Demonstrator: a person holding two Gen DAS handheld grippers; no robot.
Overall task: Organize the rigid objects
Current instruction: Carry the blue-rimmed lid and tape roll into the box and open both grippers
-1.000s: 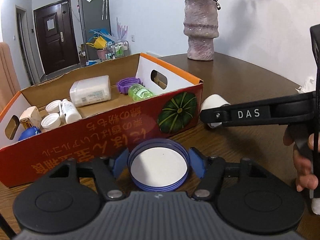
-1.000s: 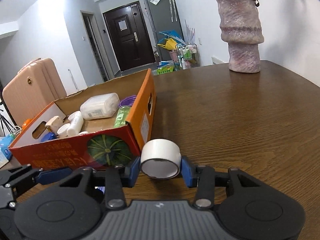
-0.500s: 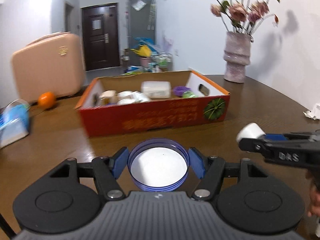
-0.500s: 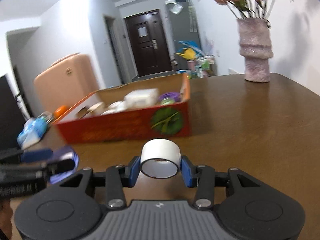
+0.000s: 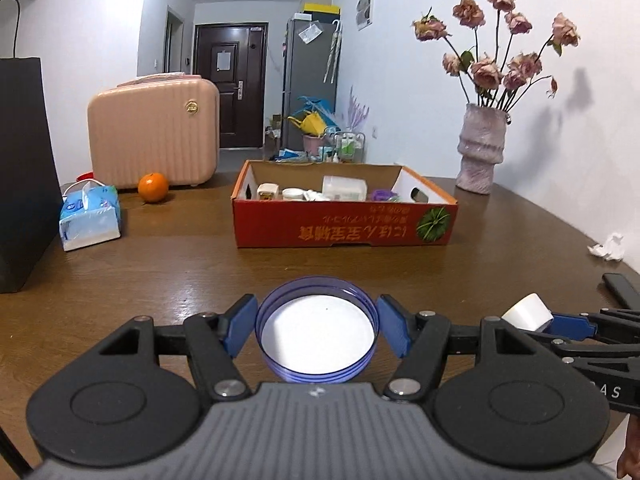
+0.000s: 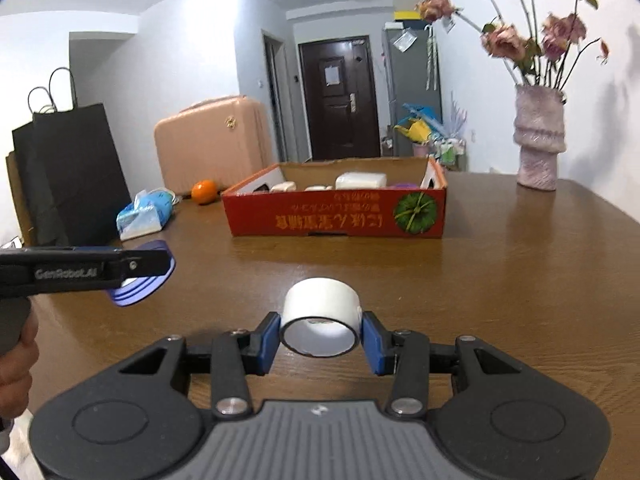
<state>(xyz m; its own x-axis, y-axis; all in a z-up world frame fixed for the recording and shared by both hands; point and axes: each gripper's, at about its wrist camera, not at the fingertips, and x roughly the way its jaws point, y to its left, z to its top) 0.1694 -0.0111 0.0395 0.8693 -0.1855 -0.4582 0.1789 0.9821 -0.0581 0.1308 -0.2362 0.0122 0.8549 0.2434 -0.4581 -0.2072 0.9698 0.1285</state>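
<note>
Tools are each pinching 1 item: left tool [image 5: 317,330] gripping blue lid [image 5: 316,340], right tool [image 6: 320,338] gripping tape roll [image 6: 320,316], cardboard box [image 6: 336,216] lying ahead of both.

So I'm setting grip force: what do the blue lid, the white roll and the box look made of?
The lid looks like translucent blue plastic, glossy, with threaded ridges and a white liner. The roll seems to be white tape, smooth and slightly shiny, probably on a card core. The box is printed cardboard, with raw brown inner walls and cut handle holes.
</note>
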